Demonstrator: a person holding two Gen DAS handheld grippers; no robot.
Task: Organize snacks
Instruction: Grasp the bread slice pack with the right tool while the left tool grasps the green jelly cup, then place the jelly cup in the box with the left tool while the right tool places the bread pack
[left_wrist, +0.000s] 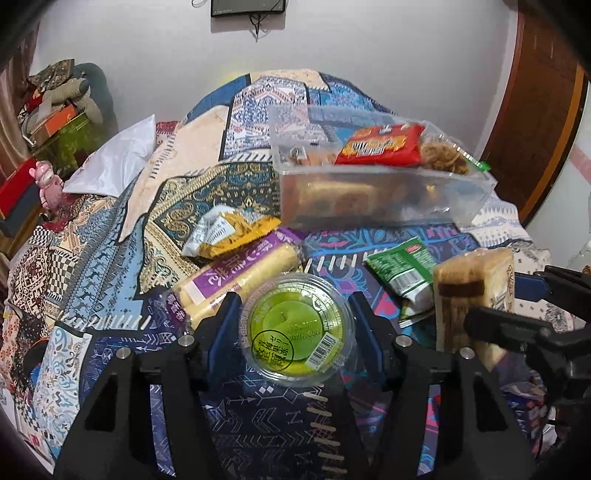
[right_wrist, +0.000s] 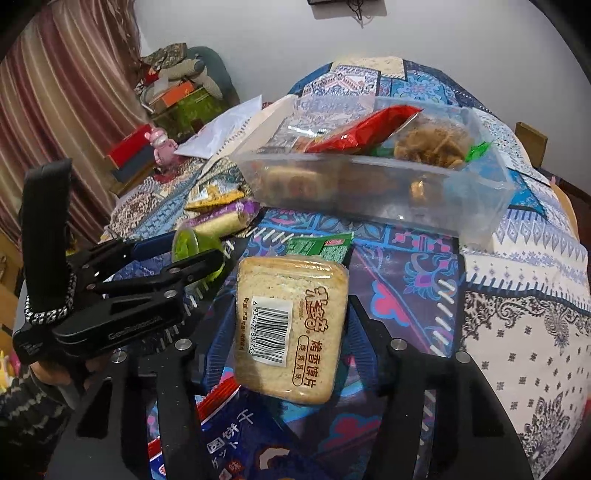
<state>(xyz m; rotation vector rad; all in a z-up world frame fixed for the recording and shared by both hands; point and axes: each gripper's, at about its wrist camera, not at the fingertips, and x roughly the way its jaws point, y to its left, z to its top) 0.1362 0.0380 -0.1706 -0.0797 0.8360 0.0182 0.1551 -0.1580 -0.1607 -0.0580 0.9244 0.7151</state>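
A round clear cup with a green lid (left_wrist: 295, 328) sits between the fingers of my left gripper (left_wrist: 293, 306), whose blue pads press on its sides. My right gripper (right_wrist: 290, 314) is shut on a clear pack of toast slices (right_wrist: 291, 328), which stands on end in the left wrist view (left_wrist: 472, 291). Behind them on the patterned cloth stands a clear plastic box (left_wrist: 388, 199) holding a red packet (left_wrist: 380, 146) and other snacks. A purple-wrapped roll pack (left_wrist: 236, 284), a yellow packet (left_wrist: 229, 232) and a green packet (left_wrist: 402, 269) lie loose in front of the box.
A blue snack bag (right_wrist: 236, 443) lies under the right gripper. A white bag (left_wrist: 118, 162) rests at the back left of the cloth. Beyond it are a pink figure (left_wrist: 50, 184) and stacked boxes (left_wrist: 55, 122). A wooden door (left_wrist: 535, 122) stands at the right.
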